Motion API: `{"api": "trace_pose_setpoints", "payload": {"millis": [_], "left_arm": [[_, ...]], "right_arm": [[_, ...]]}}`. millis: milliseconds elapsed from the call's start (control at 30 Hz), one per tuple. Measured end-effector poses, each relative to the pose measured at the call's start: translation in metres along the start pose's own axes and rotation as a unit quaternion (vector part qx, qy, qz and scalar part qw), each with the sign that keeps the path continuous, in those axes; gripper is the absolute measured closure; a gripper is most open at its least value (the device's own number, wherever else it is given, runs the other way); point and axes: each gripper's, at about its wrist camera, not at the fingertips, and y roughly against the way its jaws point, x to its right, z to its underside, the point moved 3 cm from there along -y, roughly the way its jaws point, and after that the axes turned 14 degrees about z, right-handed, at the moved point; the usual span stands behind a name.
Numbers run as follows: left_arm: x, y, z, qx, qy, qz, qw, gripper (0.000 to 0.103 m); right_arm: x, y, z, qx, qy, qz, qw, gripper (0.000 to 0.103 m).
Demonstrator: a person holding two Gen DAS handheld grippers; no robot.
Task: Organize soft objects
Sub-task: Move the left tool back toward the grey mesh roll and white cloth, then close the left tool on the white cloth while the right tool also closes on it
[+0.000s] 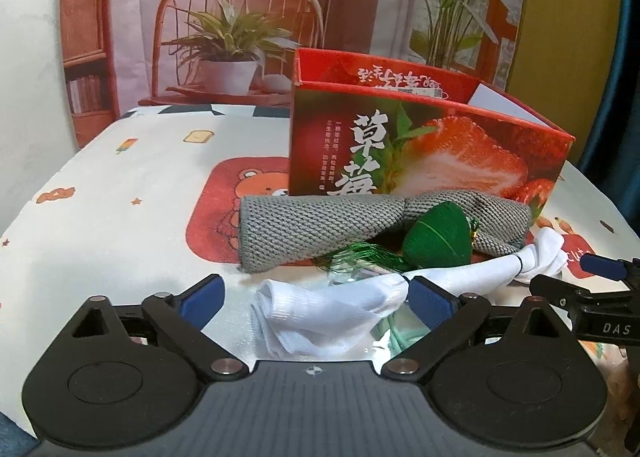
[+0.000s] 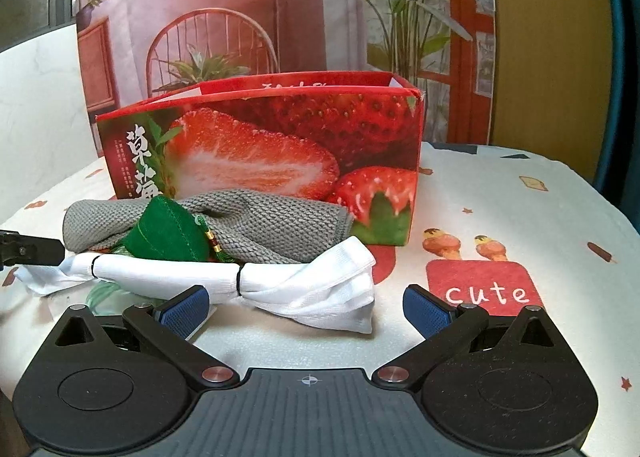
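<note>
Left wrist view: left gripper (image 1: 316, 303) low over table, blue-padded fingers (image 1: 202, 299) spread wide, nothing pinched. Near end of long white ribbed cloth bundle cinched by two black bands (image 1: 332, 309) lying between the pads, touching neither as far as can be told. Reads as lined up to close on that end.

Right wrist view: right gripper (image 2: 306, 307) also low, blue pads (image 2: 426, 311) spread wide and empty. Opposite flared end of white bundle (image 2: 320, 289) just ahead of the gap, nearer the left pad. Tip of left gripper visible at far left edge, beside bundle's other end. Two-ended approach probably chosen because a long limp bundle would sag if lifted from one point.

Behind bundle: grey knitted cloth, loosely rolled (image 2: 256, 223), lying against front wall of red cardboard strawberry-print box with open top (image 2: 360, 129). Green fabric pyramid-shaped pouch with tassel and small beads (image 2: 170, 233) resting on the grey cloth, tassel trailing toward bundle. Something pale green and glossy under the bundle; cannot tell what.

All soft items on cartoon-print white tablecloth (image 2: 520, 225), outside box. Box presumably the destination; interior not visible. Sorting judged barely begun.

Risk: tassel snagging when bundle lifts.
</note>
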Motion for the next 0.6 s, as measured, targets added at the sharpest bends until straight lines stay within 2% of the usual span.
{"api": "trace_pose_setpoints", "payload": {"millis": [167,400,467,533,600], "left_arm": [[-0.008,-0.004,0.003,-0.008,0.024,0.000,0.9997,0.010],[-0.019,-0.004,0.003,-0.004,0.059,0.012,0.9982,0.027],[-0.018,-0.006,0.003,-0.006,0.058,0.015,0.9982,0.031],[-0.018,-0.008,0.004,-0.008,0.054,0.019,0.9983,0.040],[-0.017,-0.009,0.005,-0.009,0.047,0.015,0.9988,0.045]], "right_arm": [[0.005,-0.001,-0.001,0.000,-0.010,0.005,1.000,0.000],[0.007,-0.001,0.000,0.001,-0.011,0.002,1.000,0.000],[0.008,0.000,-0.001,0.006,-0.011,-0.002,1.000,0.002],[0.010,0.001,-0.003,0.012,-0.017,-0.002,1.000,0.005],[0.014,0.000,-0.006,0.013,-0.027,-0.002,1.000,0.010]]}}
